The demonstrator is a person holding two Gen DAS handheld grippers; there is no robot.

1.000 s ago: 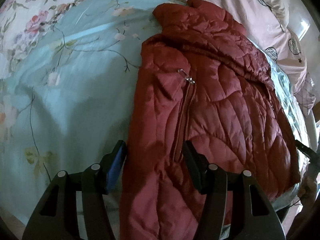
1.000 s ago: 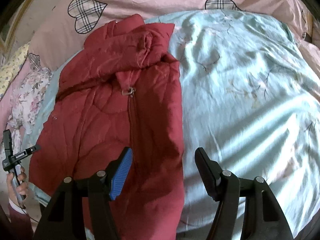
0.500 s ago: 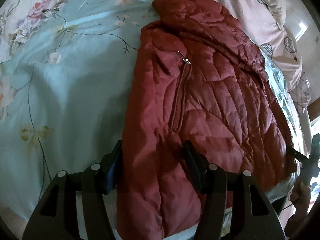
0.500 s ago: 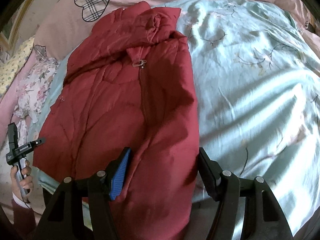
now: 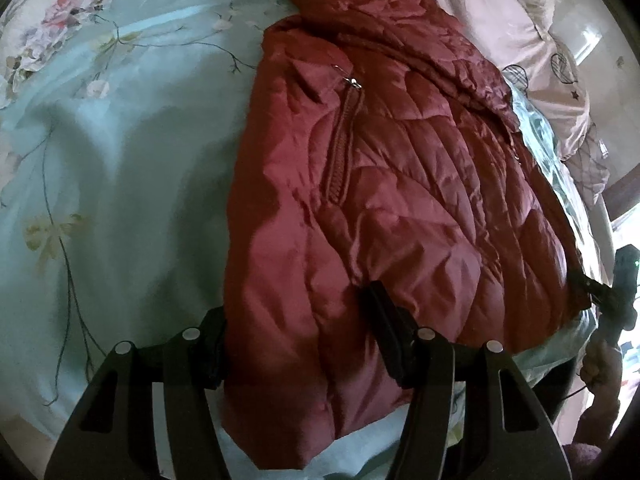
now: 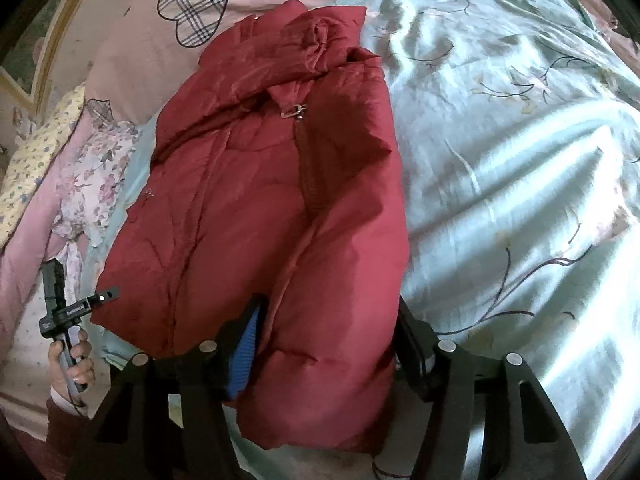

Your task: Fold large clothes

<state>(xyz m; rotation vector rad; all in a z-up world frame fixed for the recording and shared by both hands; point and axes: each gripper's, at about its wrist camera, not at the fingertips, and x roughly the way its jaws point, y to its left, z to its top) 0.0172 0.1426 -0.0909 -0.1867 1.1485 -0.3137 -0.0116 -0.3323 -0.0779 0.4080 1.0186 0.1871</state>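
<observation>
A dark red quilted jacket (image 5: 392, 184) lies zipped on a light blue floral bedspread (image 5: 120, 168), collar at the far end. It also shows in the right wrist view (image 6: 280, 208). My left gripper (image 5: 298, 320) is open, its fingers straddling the jacket's lower hem at one side. My right gripper (image 6: 328, 328) is open too, its fingers straddling the hem at the other side, with the blue pad (image 6: 248, 344) against the fabric. The jacket's hem reaches the near edge of the bed. Neither gripper has closed on the fabric.
Pink bedding with plaid hearts (image 6: 192, 12) lies beyond the jacket. A floral pillow (image 6: 88, 176) sits by the jacket's far side. The other gripper and the hand holding it show at the edges (image 6: 64, 312) (image 5: 616, 288). The bedspread (image 6: 520, 160) stretches wide beside the jacket.
Both grippers have moved forward and inward over the jacket's hem. The fabric now sits between the fingers of each. The jaws stayed open.
</observation>
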